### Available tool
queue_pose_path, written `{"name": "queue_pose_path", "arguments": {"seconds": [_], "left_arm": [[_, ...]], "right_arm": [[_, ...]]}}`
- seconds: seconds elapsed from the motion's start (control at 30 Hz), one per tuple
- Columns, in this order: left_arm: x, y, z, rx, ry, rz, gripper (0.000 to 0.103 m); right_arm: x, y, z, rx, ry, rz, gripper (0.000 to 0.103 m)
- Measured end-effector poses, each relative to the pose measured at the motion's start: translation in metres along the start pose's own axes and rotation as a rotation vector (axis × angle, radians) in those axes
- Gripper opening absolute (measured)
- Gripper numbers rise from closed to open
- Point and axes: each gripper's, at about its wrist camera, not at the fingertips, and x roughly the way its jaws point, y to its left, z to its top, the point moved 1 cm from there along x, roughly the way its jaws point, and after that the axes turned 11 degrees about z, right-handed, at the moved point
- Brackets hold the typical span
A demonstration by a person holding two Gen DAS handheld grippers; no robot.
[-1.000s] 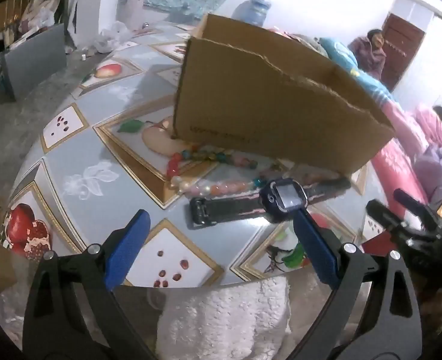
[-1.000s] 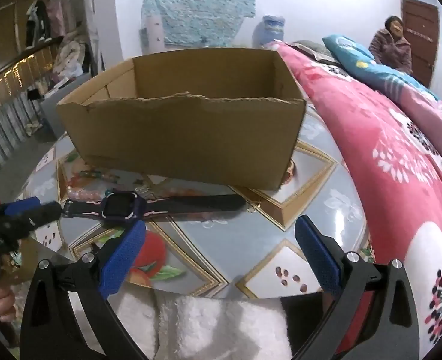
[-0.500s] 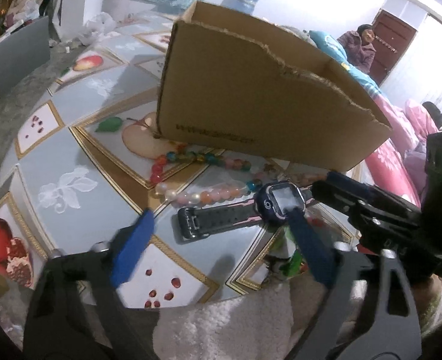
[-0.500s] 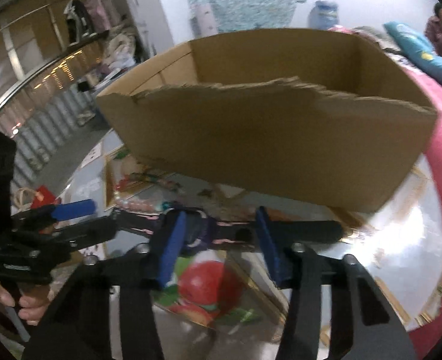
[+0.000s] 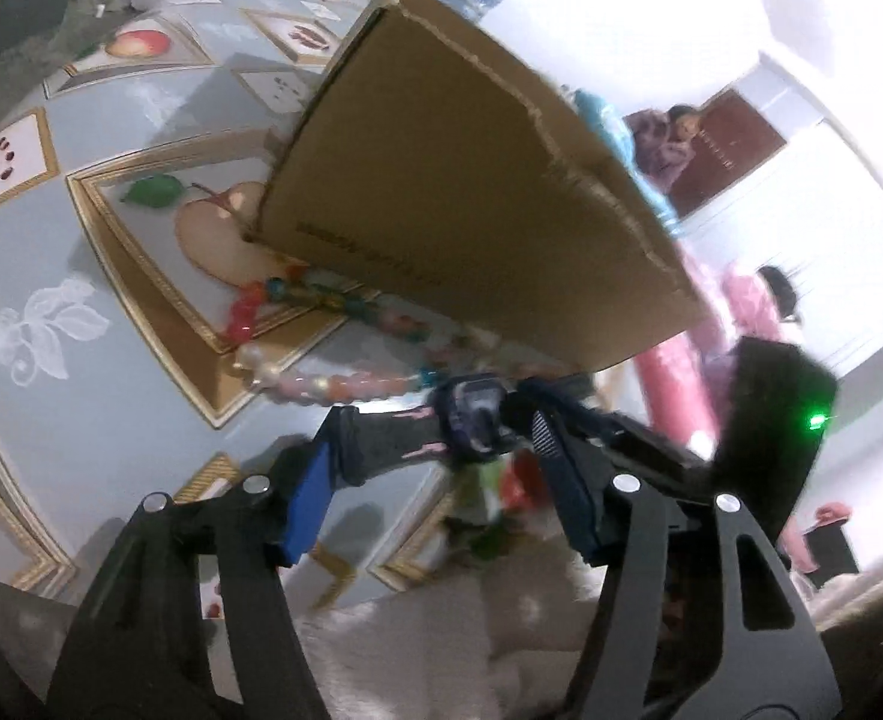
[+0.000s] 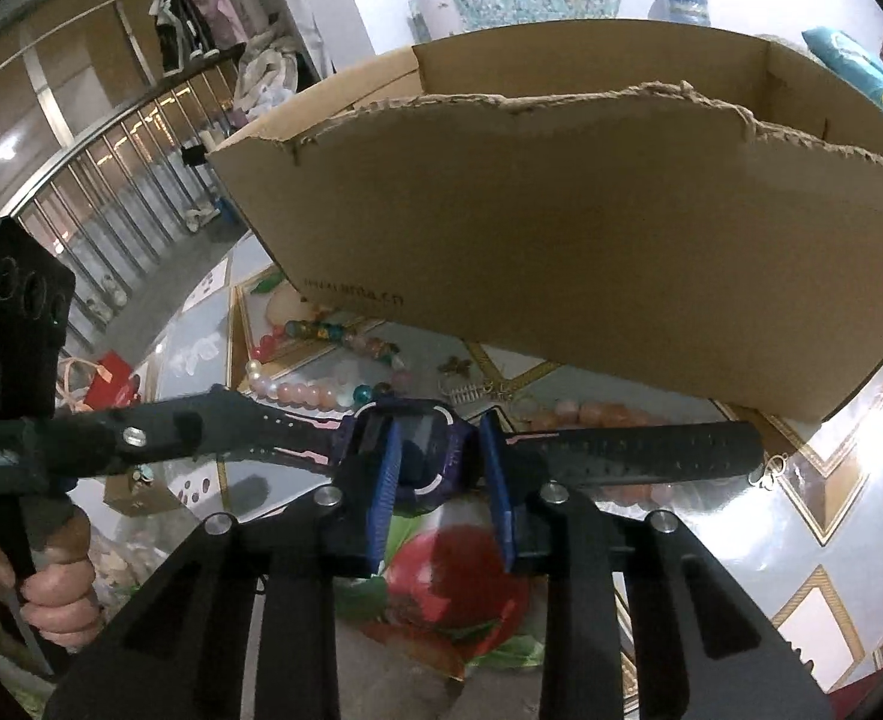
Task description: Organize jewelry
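Observation:
A dark watch (image 6: 423, 444) with a purple case and black strap lies flat on the fruit-patterned table (image 5: 51, 252), in front of a cardboard box (image 6: 561, 228). My right gripper (image 6: 440, 450) points down at it. Its jaws are closing and the blue pads (image 6: 384, 480) press the two sides of the case. My left gripper (image 5: 435, 450) straddles the watch (image 5: 471, 414) and the strap's left half. Its jaws are closing too, and the pads (image 5: 309, 492) stand apart from it. Bead bracelets (image 5: 333, 384) lie between the watch and the box (image 5: 471, 192).
A small metal charm (image 6: 465, 387) and a peach bead string (image 6: 591, 420) lie near the strap. White fluffy cloth (image 5: 441, 630) covers the table's near edge. Pink bedding (image 5: 681, 396) lies to the right. People (image 5: 663, 138) sit far back. A red bag (image 6: 111, 372) is on the floor.
Both grippers dropped toward the watch and tilted further down. The right jaws narrowed from wide apart to the watch case. The left jaws narrowed around the strap.

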Motion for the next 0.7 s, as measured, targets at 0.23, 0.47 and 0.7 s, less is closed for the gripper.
{"name": "queue_pose_path", "arguments": {"seconds": [0.23, 0.47, 0.7], "left_arm": [[0.012, -0.032, 0.000, 0.126, -0.032, 0.224, 0.019], [0.015, -0.058, -0.005, 0.266, -0.067, 0.399, 0.007], [0.013, -0.047, -0.015, 0.294, -0.040, 0.431, 0.007]], "right_arm": [[-0.002, -0.001, -0.002, -0.013, -0.013, 0.003, 0.027], [-0.018, -0.007, -0.007, 0.025, -0.040, 0.057, 0.028], [-0.062, -0.038, -0.016, 0.086, -0.086, -0.049, 0.040]]}}
